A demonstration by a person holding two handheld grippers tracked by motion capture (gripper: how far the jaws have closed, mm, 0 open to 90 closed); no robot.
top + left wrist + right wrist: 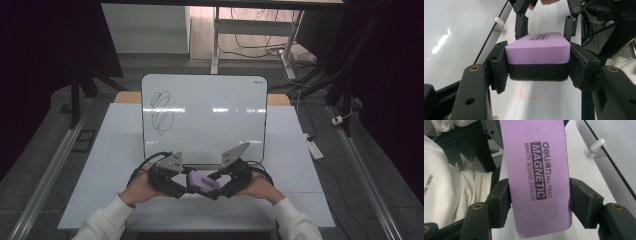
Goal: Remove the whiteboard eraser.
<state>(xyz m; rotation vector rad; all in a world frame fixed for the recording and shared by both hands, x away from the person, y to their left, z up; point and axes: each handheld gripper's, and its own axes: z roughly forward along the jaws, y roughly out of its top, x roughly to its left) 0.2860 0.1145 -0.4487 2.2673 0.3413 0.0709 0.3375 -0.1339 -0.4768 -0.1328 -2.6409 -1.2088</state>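
the eraser [202, 181] hung near the table's [115, 150] front edge, just before the whiteboard [210, 120]; left gripper [180, 189] and right gripper [216, 190] both clamped it; purple top, black felt underside.

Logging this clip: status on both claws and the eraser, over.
Left claw shut on eraser. Right claw clamps the other end. Eraser held off the table, below the whiteboard; scribble unwiped. Nothing between.

Dim overall, dark room edges. Overhead lamp glare streaks on whiteboard [210, 110]. Eraser [536, 170] print sharp up close; bkgd soft, slightly blurred. Soft shadow under eraser, left gripper view.
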